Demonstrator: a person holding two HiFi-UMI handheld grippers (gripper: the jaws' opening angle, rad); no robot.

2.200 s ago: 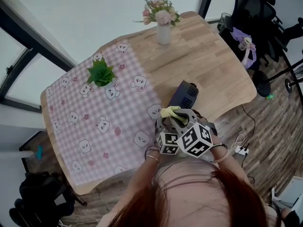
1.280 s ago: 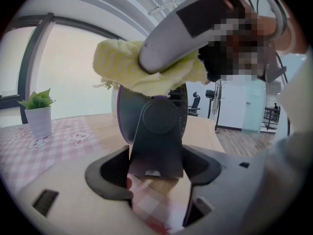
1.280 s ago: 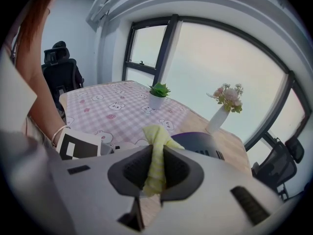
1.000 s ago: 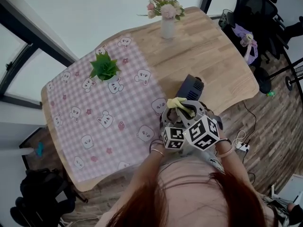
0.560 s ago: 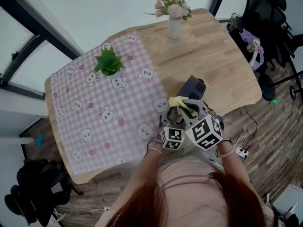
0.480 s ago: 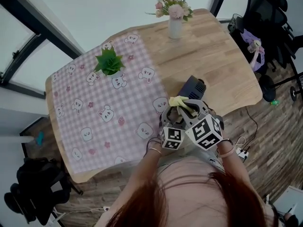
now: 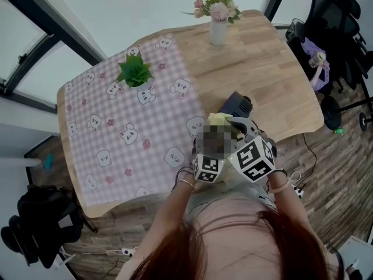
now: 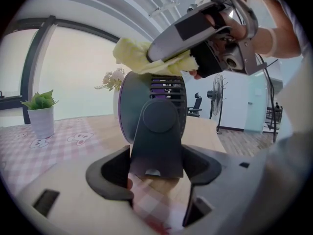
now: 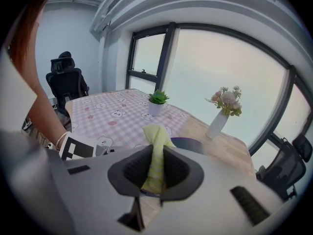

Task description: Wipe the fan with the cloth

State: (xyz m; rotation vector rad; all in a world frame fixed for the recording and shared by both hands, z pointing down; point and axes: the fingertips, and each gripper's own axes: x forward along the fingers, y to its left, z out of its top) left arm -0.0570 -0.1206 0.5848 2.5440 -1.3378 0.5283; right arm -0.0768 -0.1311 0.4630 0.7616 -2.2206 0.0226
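A small dark desk fan [image 8: 152,115] stands upright at the table's near edge, and my left gripper [image 8: 156,173] is shut on its stand. In the head view the fan [image 7: 236,105] shows just beyond both marker cubes. My right gripper [image 9: 155,173] is shut on a yellow cloth [image 9: 156,153], which it presses onto the top of the fan's housing. From the left gripper view the cloth [image 8: 136,58] lies bunched on the fan's upper rim under the right gripper [image 8: 205,31]. The cloth [image 7: 220,119] is partly hidden in the head view.
The wooden table [image 7: 274,80] carries a pink checked tablecloth [image 7: 116,133] with bear prints on its left half. A small potted plant [image 7: 135,72] and a white vase of flowers [image 7: 217,25] stand farther back. A black office chair [image 7: 338,16] is off to the right.
Both grippers, the fan and the cloth keep nearly the same pose at the table's near edge. The head view has drifted a little, so the table sits slightly differently in the picture.
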